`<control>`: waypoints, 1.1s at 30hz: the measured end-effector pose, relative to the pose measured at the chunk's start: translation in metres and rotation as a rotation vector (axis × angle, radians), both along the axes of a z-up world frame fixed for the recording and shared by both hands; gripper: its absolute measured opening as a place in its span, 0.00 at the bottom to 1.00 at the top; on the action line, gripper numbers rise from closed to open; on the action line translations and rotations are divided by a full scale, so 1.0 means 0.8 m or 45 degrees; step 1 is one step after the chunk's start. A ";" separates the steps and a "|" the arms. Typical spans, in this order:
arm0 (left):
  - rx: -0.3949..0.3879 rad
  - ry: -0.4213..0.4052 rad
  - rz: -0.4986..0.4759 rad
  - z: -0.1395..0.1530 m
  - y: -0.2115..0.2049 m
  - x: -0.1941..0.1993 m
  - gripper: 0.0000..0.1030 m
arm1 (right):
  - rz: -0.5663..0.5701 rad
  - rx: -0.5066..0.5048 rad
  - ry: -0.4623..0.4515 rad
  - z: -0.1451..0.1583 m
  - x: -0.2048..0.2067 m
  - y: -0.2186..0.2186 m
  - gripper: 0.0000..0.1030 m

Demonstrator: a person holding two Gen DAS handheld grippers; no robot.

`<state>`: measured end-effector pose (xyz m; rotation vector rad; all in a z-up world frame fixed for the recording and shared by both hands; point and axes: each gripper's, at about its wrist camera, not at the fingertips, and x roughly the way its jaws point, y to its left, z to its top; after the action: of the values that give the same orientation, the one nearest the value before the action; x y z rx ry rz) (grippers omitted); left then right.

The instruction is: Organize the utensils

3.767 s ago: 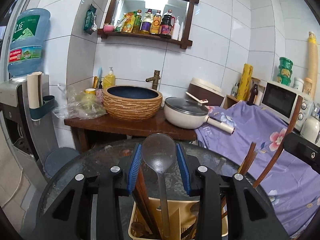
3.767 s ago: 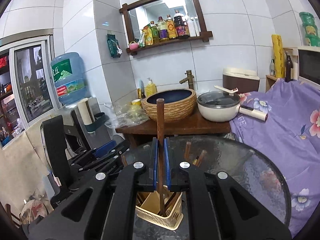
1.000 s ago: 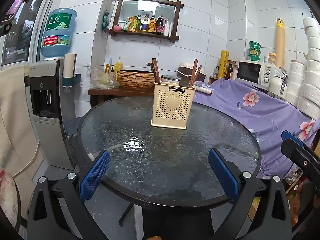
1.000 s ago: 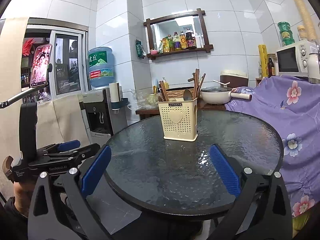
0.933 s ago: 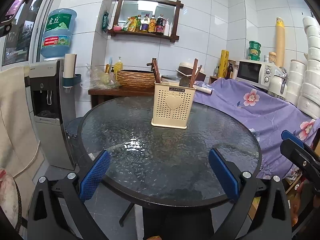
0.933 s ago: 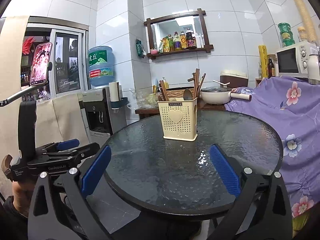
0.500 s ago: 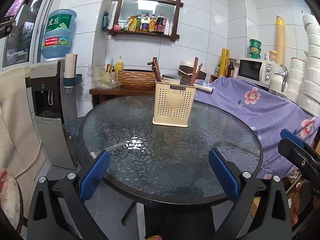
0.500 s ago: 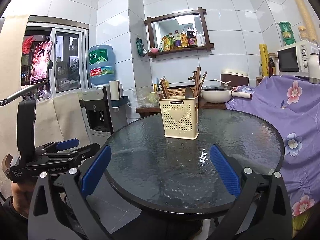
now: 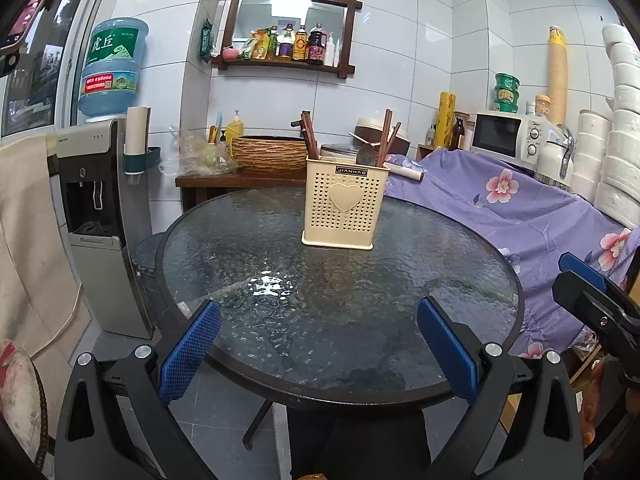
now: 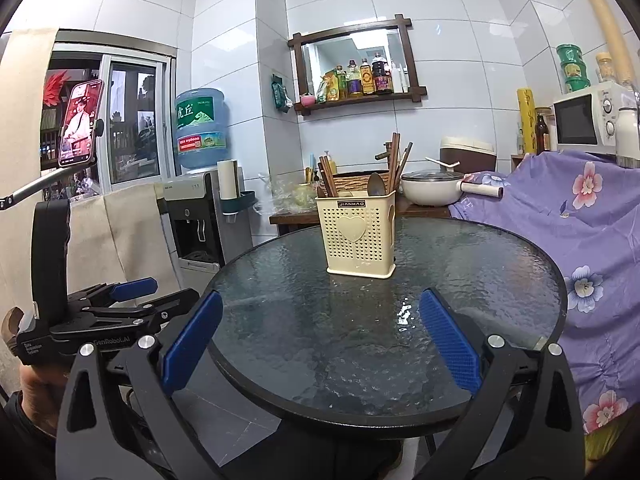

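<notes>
A: Where do we stand over the round dark table with the textured glass top (image 9: 340, 300)?

B: We hold both grippers back at its near edge. Our left gripper (image 9: 318, 344) has its jaws spread wide, blue pads far apart, nothing between them. Our right gripper (image 10: 320, 334) is just as wide and empty.

A: And the utensils?

B: They sit in the cream perforated plastic holder with a heart on its front (image 9: 346, 208), upright on the far half of the table, well apart from both grippers. We see dark wooden chopsticks (image 9: 309, 136) poking from its left side, more chopsticks leaning at the right, and a grey metal spoon (image 10: 376, 184) bowl-up between them.

A: Anything else on the glass?

B: We see only reflections. From the right wrist view, our left gripper shows at the left, beside the table.
</notes>
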<state>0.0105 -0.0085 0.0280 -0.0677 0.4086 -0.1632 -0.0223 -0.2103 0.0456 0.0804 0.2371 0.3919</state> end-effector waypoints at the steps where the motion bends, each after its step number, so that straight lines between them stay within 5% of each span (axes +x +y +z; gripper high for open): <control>1: 0.004 0.000 0.004 0.001 0.001 0.000 0.94 | 0.000 -0.001 0.000 0.000 0.000 0.000 0.94; 33: 0.007 0.029 0.018 0.003 0.004 0.004 0.94 | 0.001 -0.001 0.014 -0.003 0.001 0.009 0.94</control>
<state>0.0140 -0.0051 0.0306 -0.0672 0.4313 -0.1472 -0.0213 -0.2031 0.0436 0.0819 0.2480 0.3924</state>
